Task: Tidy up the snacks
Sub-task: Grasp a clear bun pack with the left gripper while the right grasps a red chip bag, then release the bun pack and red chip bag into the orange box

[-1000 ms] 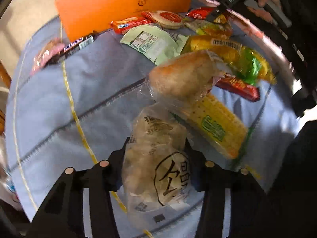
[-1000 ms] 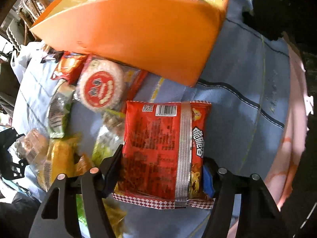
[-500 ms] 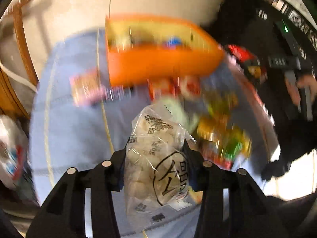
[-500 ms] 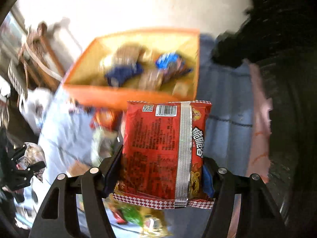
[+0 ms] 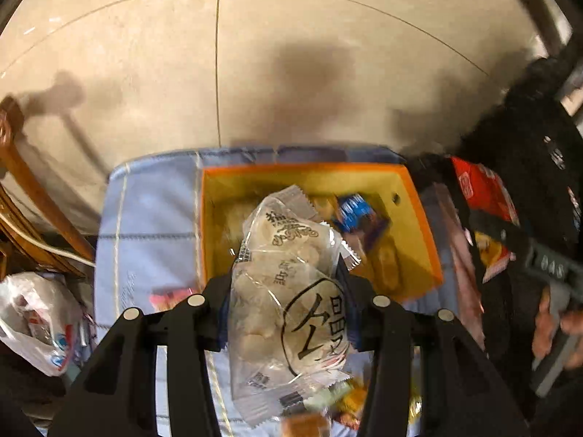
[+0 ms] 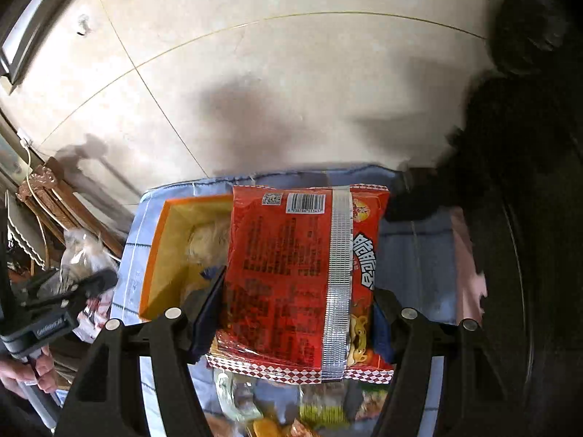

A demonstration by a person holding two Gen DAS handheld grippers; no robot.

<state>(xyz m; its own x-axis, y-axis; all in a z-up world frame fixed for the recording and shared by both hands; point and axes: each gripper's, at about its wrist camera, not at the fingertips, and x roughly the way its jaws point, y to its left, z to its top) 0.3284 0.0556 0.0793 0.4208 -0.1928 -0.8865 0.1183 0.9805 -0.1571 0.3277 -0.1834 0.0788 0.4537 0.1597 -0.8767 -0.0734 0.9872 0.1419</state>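
A blue cloth (image 5: 149, 218) with pale stitched lines covers the counter. Beyond its far edge lies beige tiled floor (image 5: 291, 65). At left stand a wooden chair (image 5: 32, 189) and a white plastic bag (image 5: 32, 324).

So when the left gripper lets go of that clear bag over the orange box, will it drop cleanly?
Probably. The clear bag looks puffy and light, so it may land softly. Its crinkly film seems floppy and might snag on the left gripper. It hangs above the orange box.
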